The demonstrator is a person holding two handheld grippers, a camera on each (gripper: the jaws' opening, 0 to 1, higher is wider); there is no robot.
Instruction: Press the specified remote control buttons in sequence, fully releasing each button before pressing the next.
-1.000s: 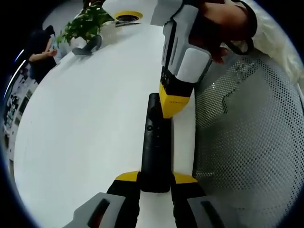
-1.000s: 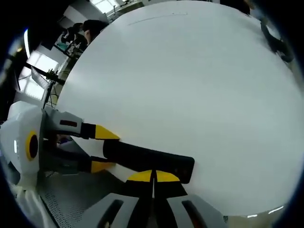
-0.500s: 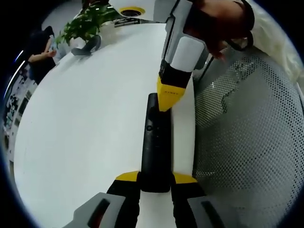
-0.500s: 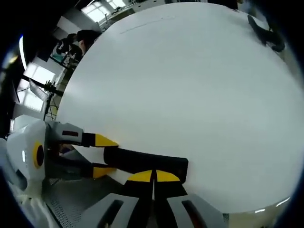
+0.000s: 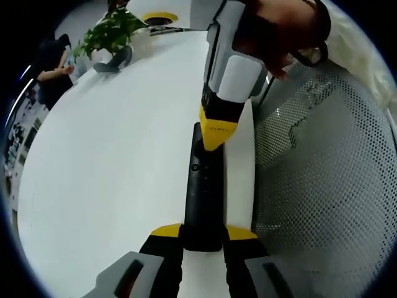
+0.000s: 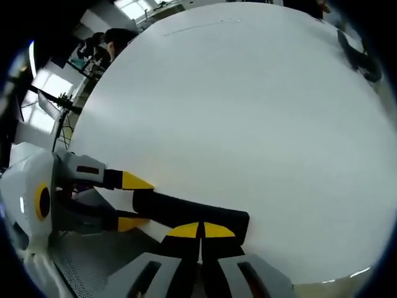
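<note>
the black remote control (image 5: 203, 192) is laid lengthwise on the white table (image 5: 111, 161), close to the table's edge beside the mesh chair (image 5: 322, 186), and its near end is clamped between the yellow-tipped jaws of the left gripper (image 5: 203, 234). the right gripper (image 5: 216, 138), held in a hand (image 5: 282, 31), is seen with its jaws closed together and its yellow tip set over the far end of the remote control, though contact cannot be confirmed. beyond the remote control, at the far side of the table, a potted plant (image 5: 110, 31) is seen.

black remote control (image 5: 203, 192), yellow-tipped grey grippers (image 5: 203, 239), white table (image 5: 118, 143), green plant (image 5: 111, 30), grey perforated mesh chair (image 5: 322, 186)
</note>
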